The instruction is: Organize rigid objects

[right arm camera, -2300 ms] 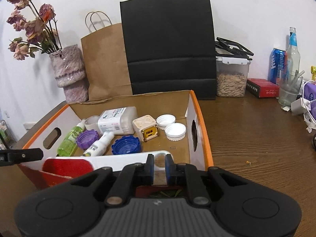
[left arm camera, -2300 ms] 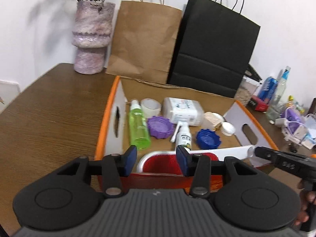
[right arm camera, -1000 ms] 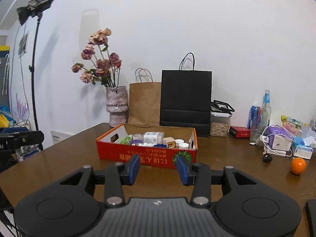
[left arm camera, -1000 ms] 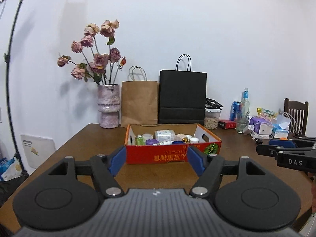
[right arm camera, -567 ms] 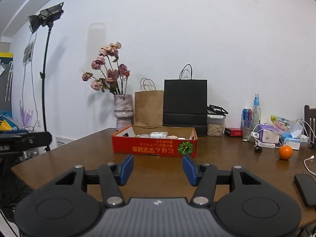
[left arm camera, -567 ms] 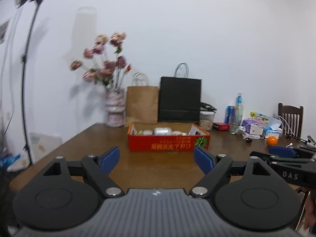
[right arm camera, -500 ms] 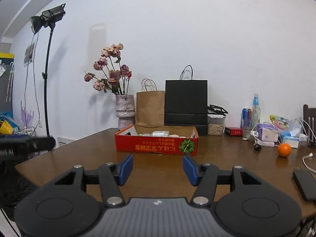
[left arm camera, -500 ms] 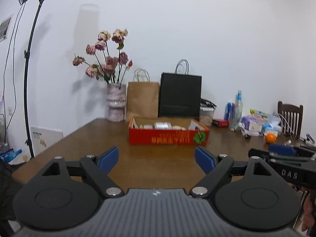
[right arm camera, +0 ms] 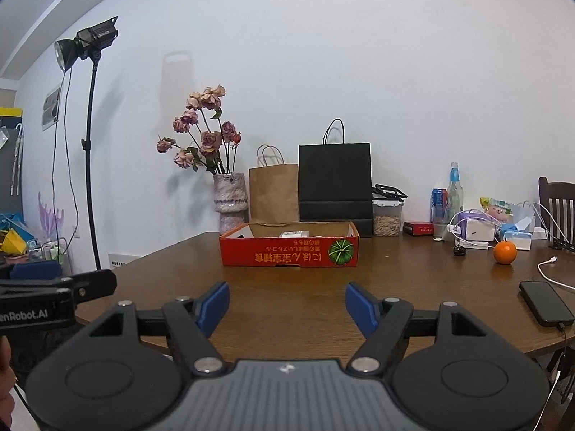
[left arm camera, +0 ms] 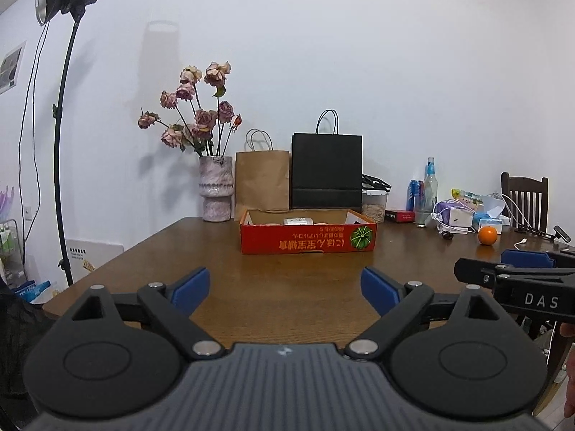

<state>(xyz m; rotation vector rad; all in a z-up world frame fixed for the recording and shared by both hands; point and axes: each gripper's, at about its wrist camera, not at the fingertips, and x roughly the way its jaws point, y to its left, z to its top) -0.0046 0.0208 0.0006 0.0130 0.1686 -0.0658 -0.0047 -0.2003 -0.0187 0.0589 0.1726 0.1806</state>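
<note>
A red cardboard box [left arm camera: 308,241] with an orange rim stands in the middle of the wooden table [left arm camera: 287,287]; it also shows in the right wrist view [right arm camera: 289,253]. Only a white item [left arm camera: 298,221] inside shows over its front wall; the other contents are hidden. My left gripper [left arm camera: 284,291] is open and empty, held back near the table's front edge, far from the box. My right gripper [right arm camera: 287,307] is open and empty, also back at the front edge. The right gripper's body shows at the right of the left wrist view [left arm camera: 517,287].
Behind the box stand a vase of dried roses [left arm camera: 215,194], a brown paper bag [left arm camera: 262,179] and a black bag [left arm camera: 326,170]. At the right lie an orange [right arm camera: 504,252], a phone [right arm camera: 545,303], bottles [right arm camera: 453,194] and cables. A studio light stand [right arm camera: 90,151] is on the left.
Both grippers have pulled back from the box to the table's front edge. The right gripper opened from shut; the left opened wider. The box now looks small and distant.
</note>
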